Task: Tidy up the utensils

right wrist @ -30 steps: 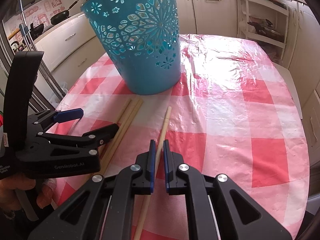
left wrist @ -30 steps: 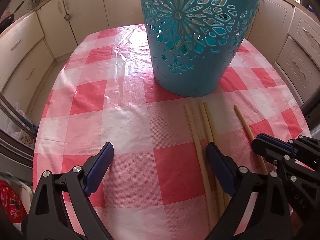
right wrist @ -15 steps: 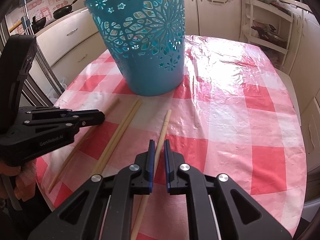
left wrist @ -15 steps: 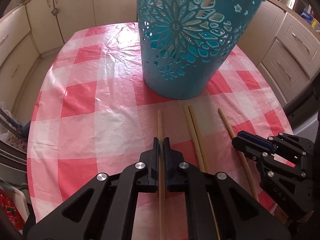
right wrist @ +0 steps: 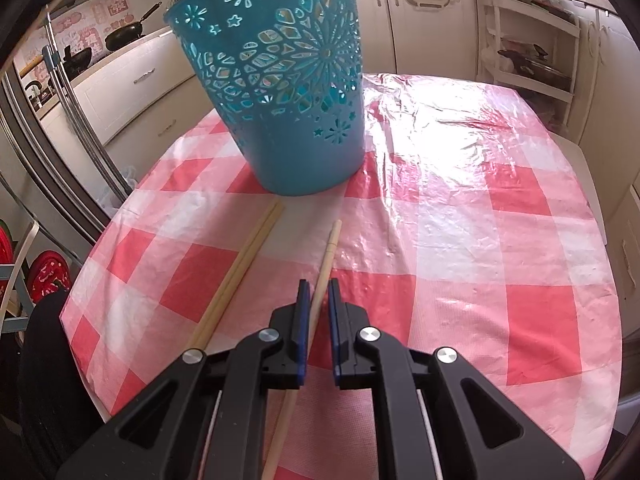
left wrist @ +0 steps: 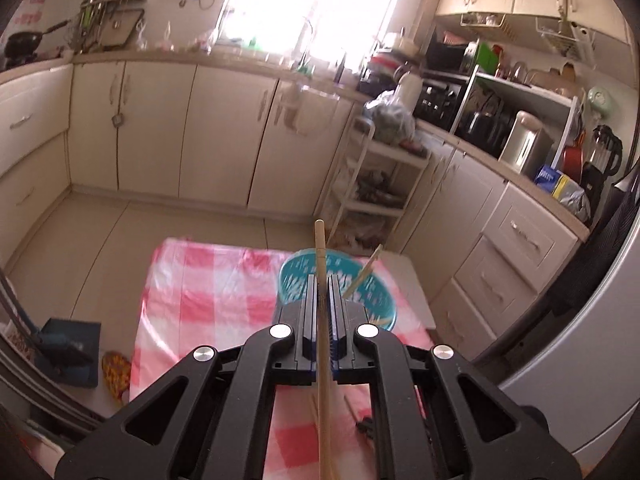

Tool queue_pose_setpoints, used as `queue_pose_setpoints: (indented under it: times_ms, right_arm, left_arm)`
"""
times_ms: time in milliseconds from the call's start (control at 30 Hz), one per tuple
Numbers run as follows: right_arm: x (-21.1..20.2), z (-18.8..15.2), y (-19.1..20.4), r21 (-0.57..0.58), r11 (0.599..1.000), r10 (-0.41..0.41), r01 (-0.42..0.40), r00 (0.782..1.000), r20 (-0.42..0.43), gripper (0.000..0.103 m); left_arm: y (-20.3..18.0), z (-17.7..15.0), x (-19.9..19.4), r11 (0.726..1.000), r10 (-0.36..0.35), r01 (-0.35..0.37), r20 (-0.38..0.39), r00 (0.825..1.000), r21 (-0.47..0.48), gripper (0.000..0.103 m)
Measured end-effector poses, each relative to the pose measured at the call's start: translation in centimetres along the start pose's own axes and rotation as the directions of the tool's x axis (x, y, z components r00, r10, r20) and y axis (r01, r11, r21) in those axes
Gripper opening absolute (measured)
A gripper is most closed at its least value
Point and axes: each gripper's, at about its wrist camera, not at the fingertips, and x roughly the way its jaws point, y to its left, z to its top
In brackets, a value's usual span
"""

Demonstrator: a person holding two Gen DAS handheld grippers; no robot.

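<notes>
The left gripper clamps a chopstick high above the basket. The right gripper straddles another chopstick lying on the table, jaws narrowly apart, well inside the edge.

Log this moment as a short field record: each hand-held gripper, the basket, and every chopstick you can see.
left hand-held gripper: shut on a chopstick, raised high above the table
right hand-held gripper: low at the table, jaws slightly apart around a single chopstick; contact unclear
teal basket: upright on the checked tablecloth
in basket: one chopstick leaning on the rim
loose pair of chopsticks: lying side by side on the cloth
</notes>
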Motion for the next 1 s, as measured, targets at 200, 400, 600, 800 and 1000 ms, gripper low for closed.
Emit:
queue_pose_setpoints:
  times_ms: [200,400,600,800,1000]
  right_arm:
    - [-0.1,0.0,-0.3,0.011,1.000,0.018,-0.018,1.000,0.004,0.010]
    - [-0.1,0.1,-0.8,0.024,0.999,0.040,-0.040,0.999,0.001,0.010]
    - [0.0,0.3,-0.9,0.030,0.998,0.053,-0.053,0.999,-0.006,0.010]
    - [0.0,0.4,-1.0,0.028,0.998,0.065,-0.065,0.998,-0.011,0.014]
    - [-0.3,0.2,-0.7,0.015,0.998,0.061,-0.061,0.998,-0.024,0.020]
  left_arm:
    - [-3.4,4.0,3.3,1.000,0.012,-0.013,0.174,0.985,0.005,0.004]
    - [-4.9,4.9,8.6,0.994,0.106,-0.106,0.292,0.950,-0.017,0.005]
    - [-4.4,3.0,12.2,0.987,0.158,-0.161,0.240,0.958,-0.008,0.005]
    - [-3.6,0.9,11.9,0.985,0.167,-0.173,0.165,0.972,0.026,0.009]
    - [-1.0,-0.1,6.3,0.966,0.255,-0.258,0.211,0.944,-0.016,0.058]
